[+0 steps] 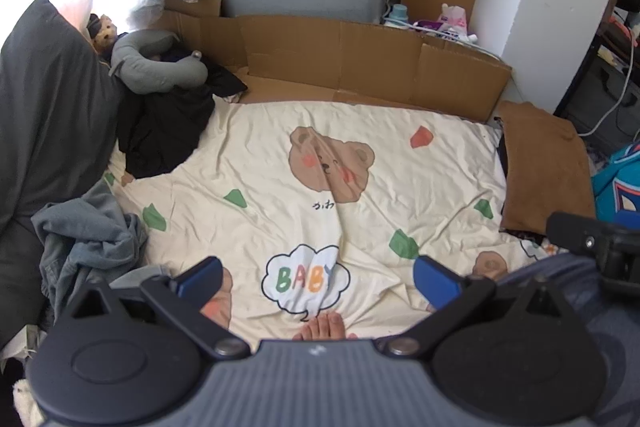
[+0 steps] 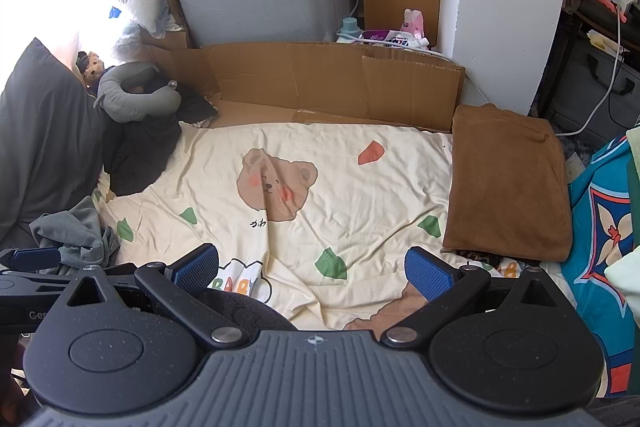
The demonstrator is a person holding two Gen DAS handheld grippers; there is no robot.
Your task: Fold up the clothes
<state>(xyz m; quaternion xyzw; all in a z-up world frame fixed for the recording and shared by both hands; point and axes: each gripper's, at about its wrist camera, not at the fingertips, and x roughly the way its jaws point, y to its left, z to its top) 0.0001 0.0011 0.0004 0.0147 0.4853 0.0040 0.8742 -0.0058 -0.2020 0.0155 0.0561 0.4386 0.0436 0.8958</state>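
A crumpled grey-blue garment (image 1: 88, 239) lies at the left edge of the cream bear-print sheet (image 1: 420, 187); it also shows in the right wrist view (image 2: 76, 235). A black garment (image 1: 164, 131) lies bunched at the back left, and shows in the right wrist view (image 2: 140, 151). A folded brown garment (image 2: 508, 183) lies flat at the right edge, also seen in the left wrist view (image 1: 540, 163). My left gripper (image 1: 318, 277) is open and empty above the sheet's near part. My right gripper (image 2: 312, 269) is open and empty above the sheet.
Cardboard (image 2: 332, 83) lines the back of the bed. A grey neck pillow (image 2: 132, 95) and a dark pillow (image 2: 40, 131) sit at the left. A teal patterned cloth (image 2: 600, 227) lies at the right. A bare foot (image 1: 326, 327) rests on the sheet.
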